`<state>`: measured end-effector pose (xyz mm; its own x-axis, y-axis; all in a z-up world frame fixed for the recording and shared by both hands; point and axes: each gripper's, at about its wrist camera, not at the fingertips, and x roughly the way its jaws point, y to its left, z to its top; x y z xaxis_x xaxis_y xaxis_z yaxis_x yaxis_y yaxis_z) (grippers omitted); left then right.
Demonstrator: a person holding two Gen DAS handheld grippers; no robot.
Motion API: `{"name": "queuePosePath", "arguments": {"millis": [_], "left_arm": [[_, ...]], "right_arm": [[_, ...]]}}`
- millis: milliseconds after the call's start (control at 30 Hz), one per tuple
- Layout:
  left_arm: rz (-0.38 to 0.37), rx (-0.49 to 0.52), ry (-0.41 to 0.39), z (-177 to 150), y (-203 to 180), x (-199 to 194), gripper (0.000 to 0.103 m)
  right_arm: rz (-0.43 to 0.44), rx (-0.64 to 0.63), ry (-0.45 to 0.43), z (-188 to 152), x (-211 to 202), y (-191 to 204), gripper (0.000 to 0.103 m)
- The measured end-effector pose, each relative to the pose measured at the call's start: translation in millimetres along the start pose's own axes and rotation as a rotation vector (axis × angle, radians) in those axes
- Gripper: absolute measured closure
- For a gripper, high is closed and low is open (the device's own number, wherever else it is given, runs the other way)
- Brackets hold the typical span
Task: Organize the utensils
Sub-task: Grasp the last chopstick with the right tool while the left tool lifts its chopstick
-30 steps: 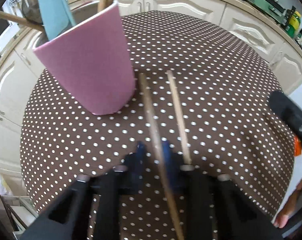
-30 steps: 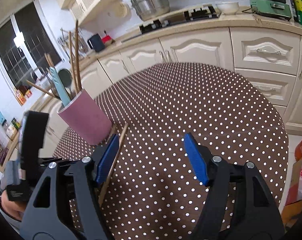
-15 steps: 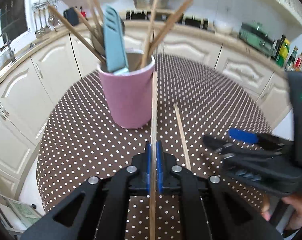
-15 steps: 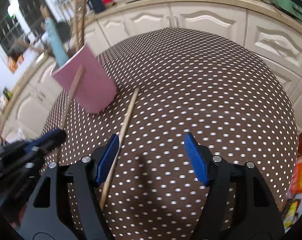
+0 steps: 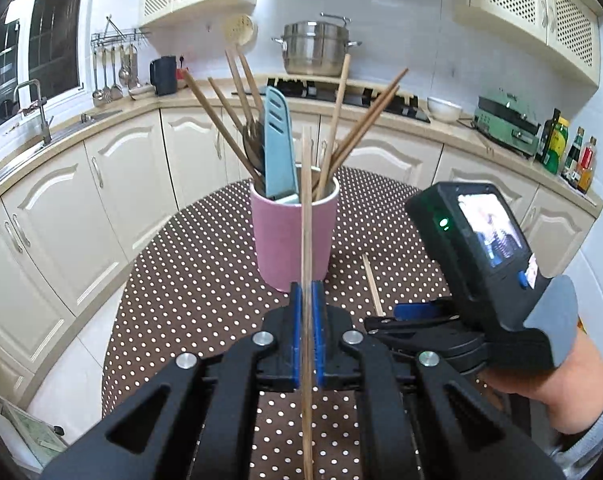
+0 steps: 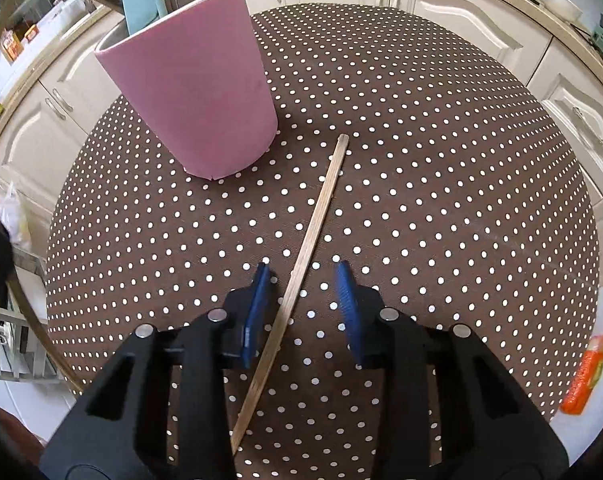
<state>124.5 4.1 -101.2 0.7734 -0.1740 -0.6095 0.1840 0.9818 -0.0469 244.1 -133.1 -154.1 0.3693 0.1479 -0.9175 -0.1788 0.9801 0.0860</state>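
Having lifted its thin wooden chopstick [image 5: 306, 216] off the dotted brown tablecloth [image 6: 441, 184], the left gripper [image 5: 307, 300] is clamping it toward the pink cylindrical utensil cup [image 5: 293, 236] at twelve o'clock, while the right gripper [image 6: 303, 300], jaws closing but not yet touching, is straddling the second chopstick [image 6: 313, 224] lying at the cup's four o'clock, next needing a firm pinch.

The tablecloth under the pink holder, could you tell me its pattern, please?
Dark brown tablecloth with small white polka dots, clearest in the right wrist view.

A pink cup [image 5: 294, 232] stands on a dark brown tabletop [image 6: 421, 184] dotted with white. Pale wooden sticks and a light blue spatula [image 5: 278, 148] rise from the cup. Beside the cup lies a tan wooden chopstick [image 6: 313, 224]. Black tongs [image 6: 303, 308] carry blue pads [image 6: 347, 300]. Cream cabinets [image 5: 49, 220] stand behind the cup.
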Motion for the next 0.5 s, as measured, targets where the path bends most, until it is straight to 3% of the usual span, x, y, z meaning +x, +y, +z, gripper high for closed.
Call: {"name": "queuePosePath", "arguments": {"millis": [267, 333, 500], "left_arm": [[-0.006, -0.039, -0.083, 8.3, -0.5, -15.0, 0.098], [-0.008, -0.048, -0.106, 10.3, 0.5, -17.9, 0.098], [-0.01, -0.048, -0.158, 13.0, 5.8, -27.3, 0.098]], "right_arm": [[-0.001, -0.014, 0.005, 18.1, 11.9, 9.9, 0.091], [0.033, 0.0, -0.007, 15.0, 2.3, -5.5, 0.096], [0.138, 0.051, -0.104, 7.1, -13.0, -26.8, 0.097]]}}
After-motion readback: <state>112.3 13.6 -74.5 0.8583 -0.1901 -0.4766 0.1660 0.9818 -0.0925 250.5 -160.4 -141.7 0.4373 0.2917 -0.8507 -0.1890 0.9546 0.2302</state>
